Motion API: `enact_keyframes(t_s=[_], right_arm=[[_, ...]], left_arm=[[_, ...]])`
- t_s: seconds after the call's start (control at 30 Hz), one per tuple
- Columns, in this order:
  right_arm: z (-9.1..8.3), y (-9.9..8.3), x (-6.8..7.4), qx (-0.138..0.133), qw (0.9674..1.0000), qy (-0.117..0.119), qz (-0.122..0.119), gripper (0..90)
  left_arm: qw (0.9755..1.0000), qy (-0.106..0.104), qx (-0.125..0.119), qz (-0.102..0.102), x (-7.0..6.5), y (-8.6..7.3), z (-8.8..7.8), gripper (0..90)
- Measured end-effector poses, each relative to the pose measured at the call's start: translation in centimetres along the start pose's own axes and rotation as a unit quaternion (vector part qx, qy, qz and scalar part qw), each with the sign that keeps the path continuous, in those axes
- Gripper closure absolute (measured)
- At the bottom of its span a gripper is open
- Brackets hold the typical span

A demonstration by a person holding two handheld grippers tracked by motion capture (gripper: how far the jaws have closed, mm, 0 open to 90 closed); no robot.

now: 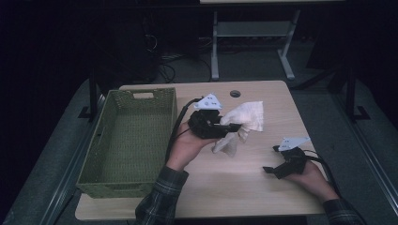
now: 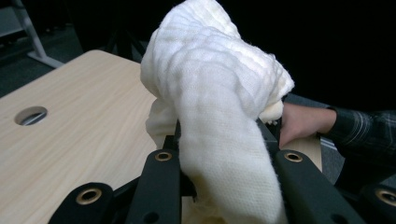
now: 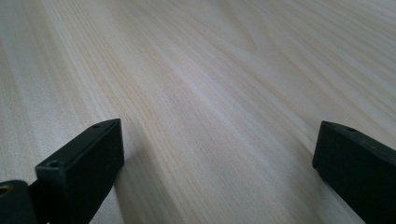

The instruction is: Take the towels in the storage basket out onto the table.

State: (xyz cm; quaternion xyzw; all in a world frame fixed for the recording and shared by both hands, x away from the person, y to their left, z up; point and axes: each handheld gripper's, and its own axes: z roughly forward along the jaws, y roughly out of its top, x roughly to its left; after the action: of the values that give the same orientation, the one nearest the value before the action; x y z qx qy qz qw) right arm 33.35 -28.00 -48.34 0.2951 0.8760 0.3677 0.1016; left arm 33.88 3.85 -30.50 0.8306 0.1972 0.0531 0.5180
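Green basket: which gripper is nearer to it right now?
Left. The left gripper, holding the white cloth, hangs just beyond the green basket and its right rim. The right gripper rests low over the table near its far right edge.

A green woven basket (image 1: 126, 140) sits on the left of a pale wooden table (image 1: 234, 187) with a round cable hole (image 1: 235, 93); a grey desk frame (image 1: 253, 33) stands behind.
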Motion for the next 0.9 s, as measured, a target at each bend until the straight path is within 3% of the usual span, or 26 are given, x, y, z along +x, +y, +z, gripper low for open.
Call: enact_keyframes(t_s=[0.43, 0.9], right_arm=[[0.0, 0.0, 0.0, 0.0, 1.0, 0.001, 0.001, 1.7], [0.0, 0.0, 0.0, 0.001, 1.0, -0.001, 0.0, 1.7]], left_arm=[[0.9993, -0.009, 0.031, -0.021, -0.2, -3.0, 3.9, 70.8], [0.9954, -0.007, 0.089, -0.035, 0.3, -7.5, 7.2, 70.6]])
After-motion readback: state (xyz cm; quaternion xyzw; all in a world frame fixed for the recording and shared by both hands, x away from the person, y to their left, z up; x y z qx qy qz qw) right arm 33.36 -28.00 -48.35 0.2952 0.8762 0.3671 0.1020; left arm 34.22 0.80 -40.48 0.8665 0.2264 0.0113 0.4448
